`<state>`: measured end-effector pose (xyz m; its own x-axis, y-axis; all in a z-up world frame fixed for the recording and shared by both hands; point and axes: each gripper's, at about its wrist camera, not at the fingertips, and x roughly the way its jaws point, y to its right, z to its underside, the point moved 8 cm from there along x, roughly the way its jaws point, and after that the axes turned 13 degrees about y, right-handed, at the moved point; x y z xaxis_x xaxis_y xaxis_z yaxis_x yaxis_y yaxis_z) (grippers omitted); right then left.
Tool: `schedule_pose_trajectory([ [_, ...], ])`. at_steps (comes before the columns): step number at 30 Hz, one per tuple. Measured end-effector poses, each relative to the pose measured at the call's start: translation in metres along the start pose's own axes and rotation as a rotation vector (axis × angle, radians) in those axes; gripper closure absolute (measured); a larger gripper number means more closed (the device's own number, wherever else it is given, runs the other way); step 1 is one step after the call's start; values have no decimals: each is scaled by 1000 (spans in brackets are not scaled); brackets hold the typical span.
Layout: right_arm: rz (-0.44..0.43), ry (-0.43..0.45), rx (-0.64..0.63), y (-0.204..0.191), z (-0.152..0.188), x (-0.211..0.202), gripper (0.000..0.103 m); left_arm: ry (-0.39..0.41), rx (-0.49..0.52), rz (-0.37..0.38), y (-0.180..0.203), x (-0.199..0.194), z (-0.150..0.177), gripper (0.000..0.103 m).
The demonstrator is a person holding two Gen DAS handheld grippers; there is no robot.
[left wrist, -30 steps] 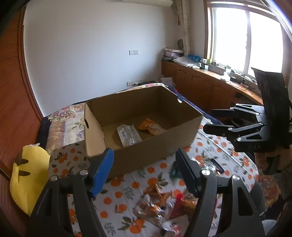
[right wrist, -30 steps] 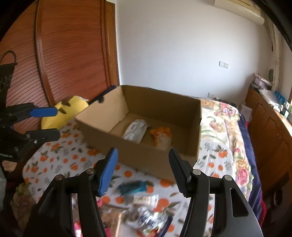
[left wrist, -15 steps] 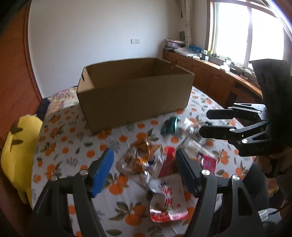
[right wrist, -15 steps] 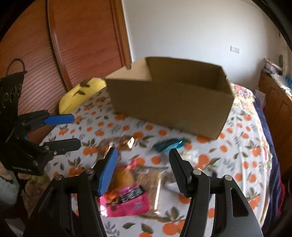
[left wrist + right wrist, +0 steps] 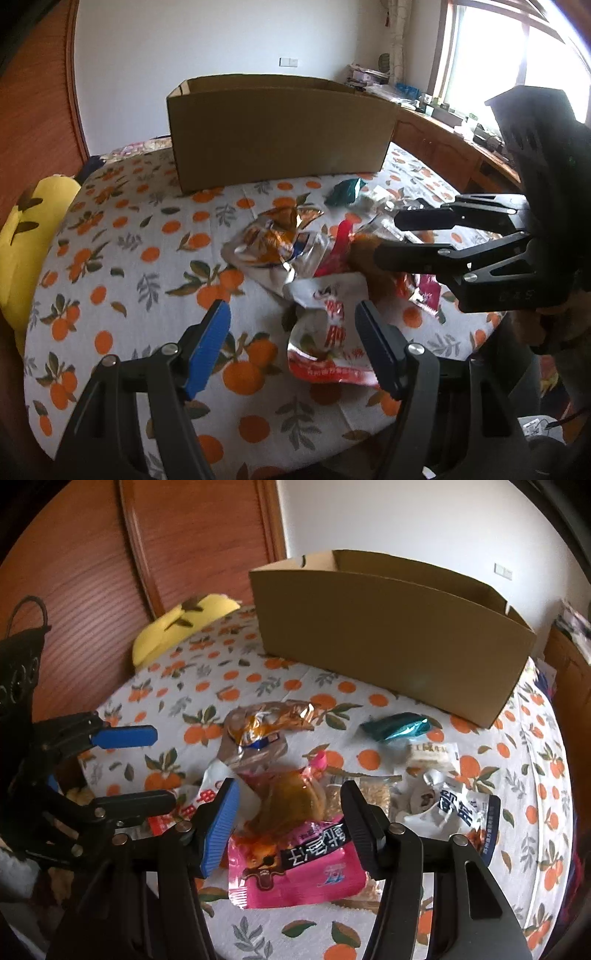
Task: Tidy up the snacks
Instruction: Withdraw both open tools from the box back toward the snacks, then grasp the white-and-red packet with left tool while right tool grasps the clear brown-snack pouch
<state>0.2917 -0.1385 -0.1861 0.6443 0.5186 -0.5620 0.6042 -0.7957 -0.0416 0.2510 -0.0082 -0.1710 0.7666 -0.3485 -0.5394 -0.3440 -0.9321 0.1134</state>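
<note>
A heap of snack packets lies on the orange-print tablecloth [image 5: 122, 280] in front of an open cardboard box [image 5: 280, 129] [image 5: 388, 638]. My left gripper [image 5: 293, 332] is open and hovers just over a red-and-white packet [image 5: 328, 332]; nothing sits between its fingers. My right gripper [image 5: 290, 812] is open too, over a pink packet [image 5: 295, 864] and an amber one [image 5: 291, 801]. Each gripper shows in the other's view: the right gripper [image 5: 388, 236] at the right, the left gripper [image 5: 159, 768] at the left. An orange-and-silver packet [image 5: 277, 240] and a teal packet [image 5: 395, 727] lie nearer the box.
A yellow plush toy [image 5: 26, 236] [image 5: 181, 624] rests at the table's left edge against the wooden panel. A small white packet [image 5: 432, 755] and a white packet with blue lettering [image 5: 454, 808] lie right of the heap. The table's rounded front edge is close below both grippers.
Both grippers have come down from above the box to just over the snack heap. The box's inside, seen before with two packets, is now hidden behind its front wall.
</note>
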Motion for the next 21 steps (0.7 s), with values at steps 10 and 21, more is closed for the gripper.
schedule_pose_trajectory([
  [10, 36, -114, -130, -7, 16, 20, 37, -23, -21, -9, -3, 3, 15, 33],
  [21, 64, -84, -176, -11, 17, 12, 58, -30, -19, -5, 7, 5, 18, 33],
])
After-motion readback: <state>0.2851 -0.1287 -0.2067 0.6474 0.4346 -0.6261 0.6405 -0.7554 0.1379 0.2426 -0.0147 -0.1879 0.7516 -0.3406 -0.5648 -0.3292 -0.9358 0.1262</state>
